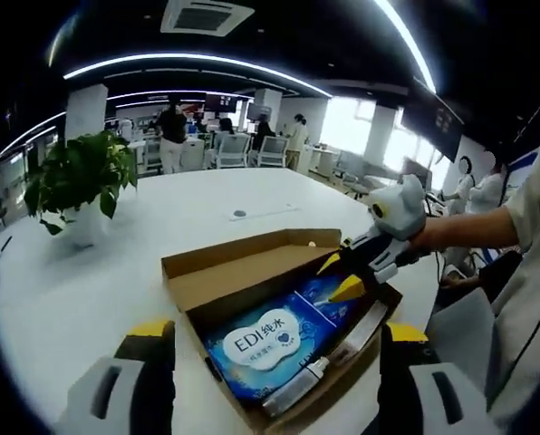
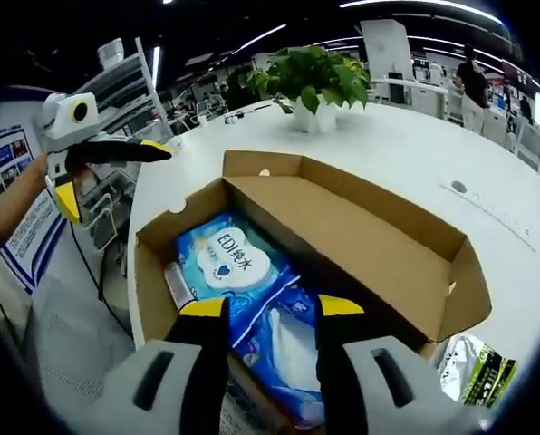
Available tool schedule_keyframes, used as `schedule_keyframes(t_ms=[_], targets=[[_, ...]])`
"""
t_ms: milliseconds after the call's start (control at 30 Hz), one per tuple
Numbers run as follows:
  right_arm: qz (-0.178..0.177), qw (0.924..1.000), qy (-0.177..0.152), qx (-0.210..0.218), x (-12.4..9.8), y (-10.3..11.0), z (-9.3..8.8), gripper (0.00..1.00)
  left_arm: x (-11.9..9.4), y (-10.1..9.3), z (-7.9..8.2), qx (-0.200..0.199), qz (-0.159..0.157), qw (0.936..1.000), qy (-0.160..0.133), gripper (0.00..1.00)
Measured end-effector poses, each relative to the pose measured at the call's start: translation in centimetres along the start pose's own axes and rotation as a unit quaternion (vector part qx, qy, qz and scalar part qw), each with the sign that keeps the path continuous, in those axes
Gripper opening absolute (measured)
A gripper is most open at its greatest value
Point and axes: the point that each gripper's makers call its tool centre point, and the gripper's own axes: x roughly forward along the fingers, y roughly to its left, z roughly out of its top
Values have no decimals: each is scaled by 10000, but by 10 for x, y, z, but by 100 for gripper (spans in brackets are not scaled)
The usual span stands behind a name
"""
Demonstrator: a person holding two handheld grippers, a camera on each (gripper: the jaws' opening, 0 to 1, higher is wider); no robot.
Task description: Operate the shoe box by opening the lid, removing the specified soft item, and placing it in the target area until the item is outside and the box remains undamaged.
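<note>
Two tools are in my hands, and both stand open with nothing between their jaws. My right tool (image 2: 261, 313) hovers just above the open shoe box (image 2: 370, 245), its yellow-tipped jaws spread over the near end of the blue wipes pack (image 2: 229, 263) that lies inside; in the left gripper view I see it (image 1: 347, 276) reaching into the far side of the box. My left tool (image 1: 274, 333) waits at the box's near edge, jaws wide apart, and from the right gripper view it (image 2: 107, 177) hangs off beyond the box, over the worktop's edge. The lid (image 2: 424, 272) is already folded back, so opening looks done and I judge the pick of the soft pack to be the step in hand. Next I should lower the right tool onto the pack, close gently, and lift it clear of the cardboard walls to the white worktop (image 1: 188, 208), where a potted plant (image 1: 80, 177) stands well apart.
</note>
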Motion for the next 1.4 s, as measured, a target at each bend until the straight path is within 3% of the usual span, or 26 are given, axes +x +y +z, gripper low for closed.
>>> schedule_keyframes(t_ms=[300, 533, 767, 933, 1000, 1133, 1400], targets=[[-83, 9999, 123, -85, 21, -5, -1, 27, -8, 3, -2, -52, 85, 9999, -61, 93], [-65, 9999, 101, 83, 32, -2, 0, 25, -11, 2, -9, -144, 127, 9998, -91, 91], [-168, 9997, 127, 80, 33, -4, 1, 22, -13, 3, -14, -186, 164, 9997, -87, 90], [-185, 9988, 367, 257, 41, -5, -10, 22, -12, 2, -13, -176, 164, 9997, -102, 89], [-219, 9995, 180, 130, 43, -1, -2, 23, -13, 3, -13, -154, 173, 9997, -102, 89], [-247, 9995, 208, 19, 47, 2, -1, 23, -15, 4, -13, -133, 196, 9997, -111, 88], [-454, 9984, 285, 193, 51, -10, -3, 9, -17, 10, -14, -135, 305, 9994, -114, 83]])
